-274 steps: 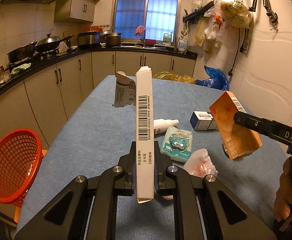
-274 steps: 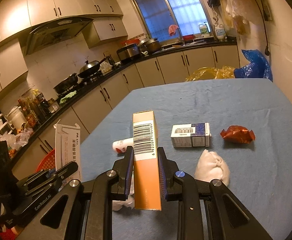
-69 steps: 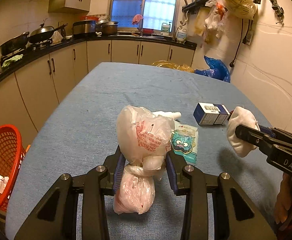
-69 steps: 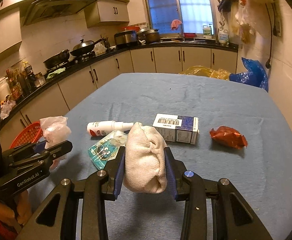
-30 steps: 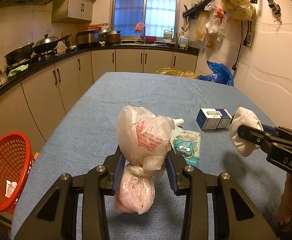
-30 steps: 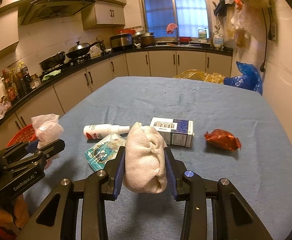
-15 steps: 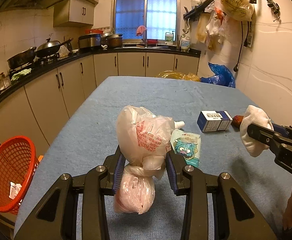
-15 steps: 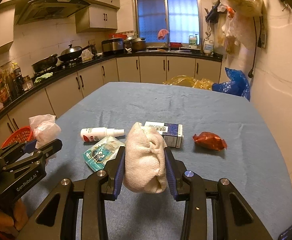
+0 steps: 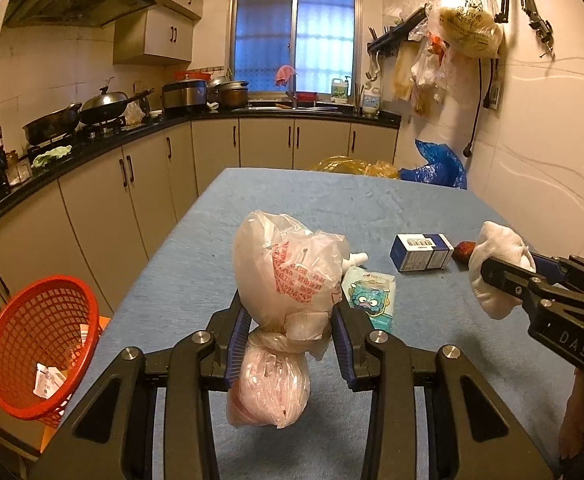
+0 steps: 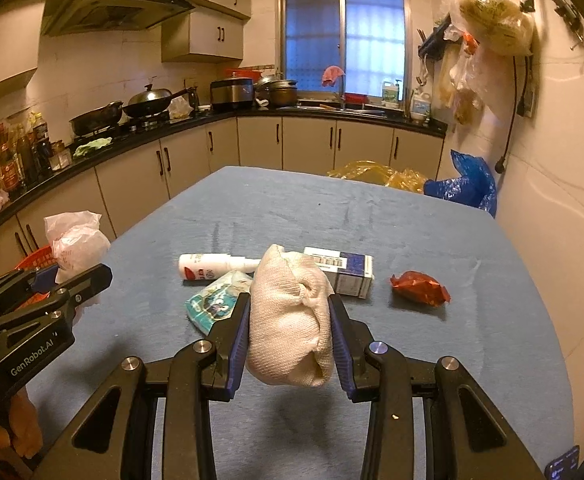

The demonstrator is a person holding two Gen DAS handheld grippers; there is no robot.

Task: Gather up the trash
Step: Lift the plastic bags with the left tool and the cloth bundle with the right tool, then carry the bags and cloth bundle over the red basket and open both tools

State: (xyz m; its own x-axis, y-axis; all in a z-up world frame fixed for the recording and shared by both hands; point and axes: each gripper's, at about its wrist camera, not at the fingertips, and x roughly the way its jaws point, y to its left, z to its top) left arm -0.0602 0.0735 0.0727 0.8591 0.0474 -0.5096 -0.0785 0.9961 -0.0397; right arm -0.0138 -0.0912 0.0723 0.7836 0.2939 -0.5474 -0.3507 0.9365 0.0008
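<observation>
Table (image 9: pixel 196 264) w/ blue cloth, landmark for all below. Left gripper (image 9: pixel 290 334) above near edge of table, jaws partly closed, pads pinching knotted plastic bag (image 9: pixel 288 280) at its waist; bag clear of cloth, pink lower bulge hanging under pads. Right gripper (image 10: pixel 290 336) also above near edge, to right side, jaws partly closed, clamped on rolled white cloth wad (image 10: pixel 290 320), off the surface too. On table mid-area: teal cartoon pouch (image 9: pixel 371 300) lying flat, white spray bottle (image 10: pixel 212 266) on its side just behind pouch, blue-white box (image 9: pixel 421 252) to right of those, red crumpled wrapper (image 10: pixel 419 286) further right, apart from box. Orange mesh basket (image 9: pixel 40 344) on floor beside table's left edge, paper scraps inside. Blue plastic bag (image 9: pixel 437 166) + yellow bag (image 9: pixel 351 166) past table's far end.
</observation>
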